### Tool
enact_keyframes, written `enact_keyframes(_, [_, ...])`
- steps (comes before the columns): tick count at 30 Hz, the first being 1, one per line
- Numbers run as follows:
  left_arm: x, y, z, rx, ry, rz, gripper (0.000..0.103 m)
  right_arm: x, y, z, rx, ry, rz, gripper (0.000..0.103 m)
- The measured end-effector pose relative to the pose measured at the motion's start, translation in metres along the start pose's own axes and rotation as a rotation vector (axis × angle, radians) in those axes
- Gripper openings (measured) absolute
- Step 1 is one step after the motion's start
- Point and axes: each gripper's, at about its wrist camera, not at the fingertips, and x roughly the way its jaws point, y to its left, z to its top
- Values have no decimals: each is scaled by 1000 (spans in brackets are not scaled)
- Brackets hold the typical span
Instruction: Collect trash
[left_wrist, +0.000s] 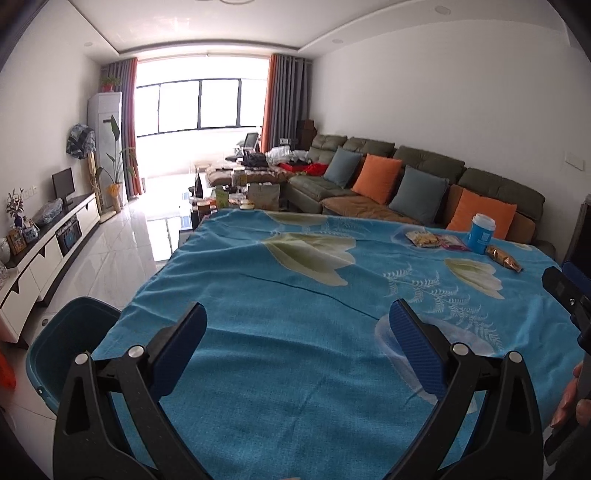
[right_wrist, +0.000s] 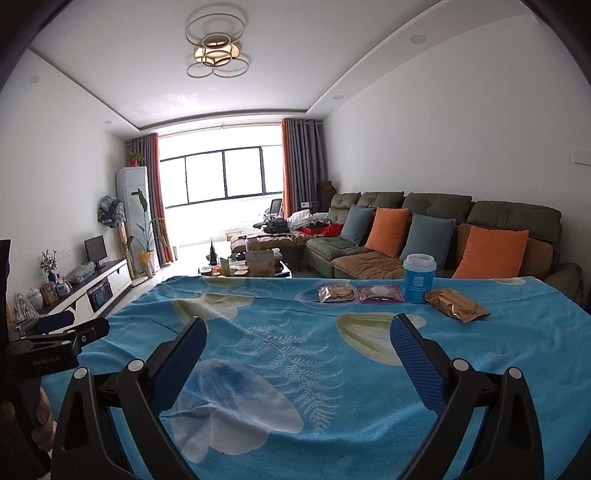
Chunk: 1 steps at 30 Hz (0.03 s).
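The trash lies at the far right of a table under a blue flowered cloth (right_wrist: 280, 354). It is a blue paper cup with a white lid (right_wrist: 419, 278), a golden foil wrapper (right_wrist: 456, 304), a pink wrapper (right_wrist: 380, 294) and a silver-yellow snack wrapper (right_wrist: 337, 293). The left wrist view shows the cup (left_wrist: 481, 233), the golden wrapper (left_wrist: 503, 258) and the snack wrapper (left_wrist: 424, 239). My left gripper (left_wrist: 297, 319) is open and empty over the near left of the cloth. My right gripper (right_wrist: 298, 334) is open and empty, well short of the trash.
A teal bin (left_wrist: 55, 354) stands on the floor at the table's near left corner. A sofa with orange and grey cushions (right_wrist: 443, 236) runs behind the table on the right. A cluttered coffee table (right_wrist: 251, 267) and a TV cabinet (left_wrist: 48, 243) stand beyond.
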Motion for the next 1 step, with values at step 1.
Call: enact_keyframes(1, [12, 2, 4, -1, 41, -13, 97, 0, 0, 0, 0, 0, 0, 96])
